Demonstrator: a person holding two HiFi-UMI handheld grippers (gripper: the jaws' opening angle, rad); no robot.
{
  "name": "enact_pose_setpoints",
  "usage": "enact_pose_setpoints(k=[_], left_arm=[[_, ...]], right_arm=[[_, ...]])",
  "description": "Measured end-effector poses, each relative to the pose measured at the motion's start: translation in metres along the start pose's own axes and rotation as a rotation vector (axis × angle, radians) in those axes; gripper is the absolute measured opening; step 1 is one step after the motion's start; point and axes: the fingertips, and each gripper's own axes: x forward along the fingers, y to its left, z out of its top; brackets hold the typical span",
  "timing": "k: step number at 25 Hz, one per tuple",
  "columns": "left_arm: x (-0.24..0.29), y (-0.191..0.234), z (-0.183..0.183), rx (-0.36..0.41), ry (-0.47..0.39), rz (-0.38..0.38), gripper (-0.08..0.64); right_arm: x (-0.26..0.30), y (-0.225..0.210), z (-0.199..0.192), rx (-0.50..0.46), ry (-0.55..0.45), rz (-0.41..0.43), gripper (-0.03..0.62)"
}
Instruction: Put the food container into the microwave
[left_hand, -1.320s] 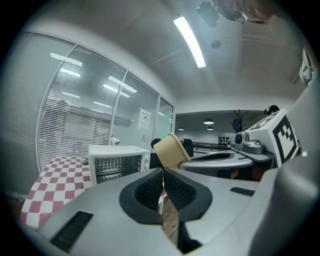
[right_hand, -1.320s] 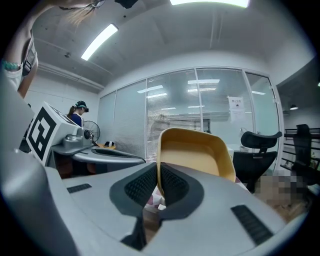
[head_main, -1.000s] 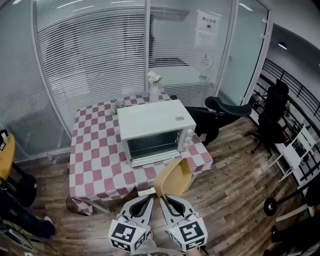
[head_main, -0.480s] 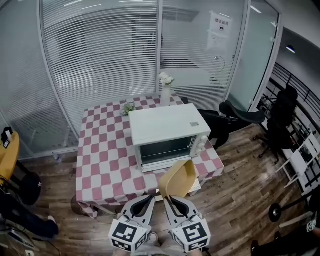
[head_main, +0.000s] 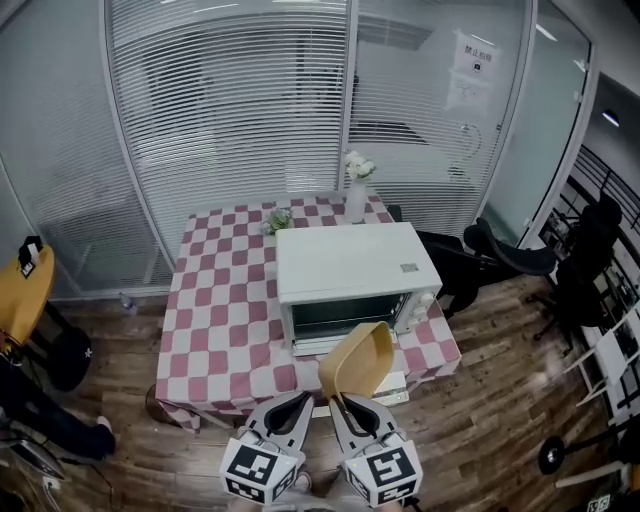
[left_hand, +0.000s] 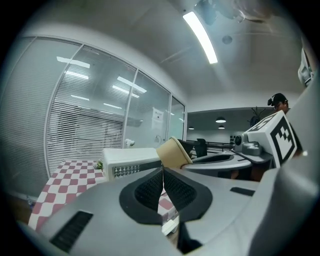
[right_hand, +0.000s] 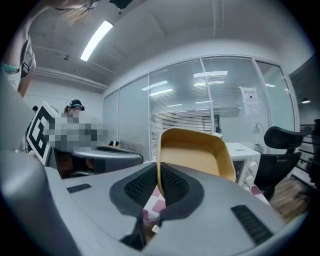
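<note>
A tan food container (head_main: 357, 362) is tilted up on edge in front of the table, its open side facing right. My right gripper (head_main: 337, 402) is shut on its lower rim; in the right gripper view the jaws (right_hand: 159, 183) pinch the container's wall (right_hand: 192, 152). My left gripper (head_main: 304, 401) hangs just left of it, shut and empty, its pads pressed together (left_hand: 163, 175); the container (left_hand: 173, 152) shows beyond them. The white microwave (head_main: 355, 275) stands on the checkered table (head_main: 225, 320) with its door closed, also visible as the microwave (right_hand: 245, 161) past the container.
A vase of white flowers (head_main: 355, 190) and a small plant (head_main: 278, 218) stand behind the microwave. A white item (head_main: 398, 389) lies at the table's front edge. Black office chairs (head_main: 500, 255) stand to the right, a yellow seat (head_main: 22, 295) to the left, and a glass wall with blinds behind.
The table and microwave have shifted right and down in the head view and look slightly nearer. Both grippers keep their pose, the right one still holding the container.
</note>
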Motion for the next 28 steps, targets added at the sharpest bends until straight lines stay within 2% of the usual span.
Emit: enact_pose_setpoints(k=[10, 14, 21, 28], left_arm=[[0.066, 0.000, 0.021, -0.015, -0.028, 0.124, 0.014], [0.091, 0.000, 0.024, -0.022, -0.028, 0.150, 0.014], [0.114, -0.003, 0.019, -0.033, -0.014, 0.152, 0.014], [0.113, 0.004, 0.013, -0.045, 0.007, 0.161, 0.014]], right_arm=[[0.016, -0.056, 0.012, -0.034, -0.001, 0.140, 0.011], [0.021, -0.075, 0.006, -0.034, 0.010, 0.177, 0.011], [0.021, -0.092, -0.004, -0.014, 0.082, 0.194, 0.010], [0.028, -0.105, -0.017, 0.003, 0.078, 0.169, 0.009]])
